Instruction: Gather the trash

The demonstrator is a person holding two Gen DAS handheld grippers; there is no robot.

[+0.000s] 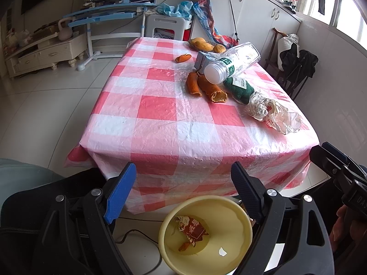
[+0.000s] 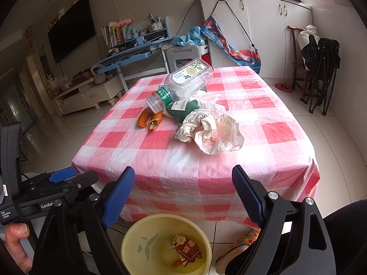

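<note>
- Between pickups: left claw (image 1: 182, 192) and right claw (image 2: 183, 194) both spread wide, empty, short of the worktop (image 1: 160, 114).
- Next: reach to crumpled plastic bag (image 2: 211, 133), nearest edge; light, crushable, pinch a fold.
- Yellow bin (image 2: 166, 245) on floor below, wrapper inside.

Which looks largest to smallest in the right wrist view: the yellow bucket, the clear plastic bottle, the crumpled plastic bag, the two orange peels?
1. yellow bucket, though it is nearest the camera, so this is unsure
2. clear plastic bottle and crumpled plastic bag, about alike
3. orange peels
</note>
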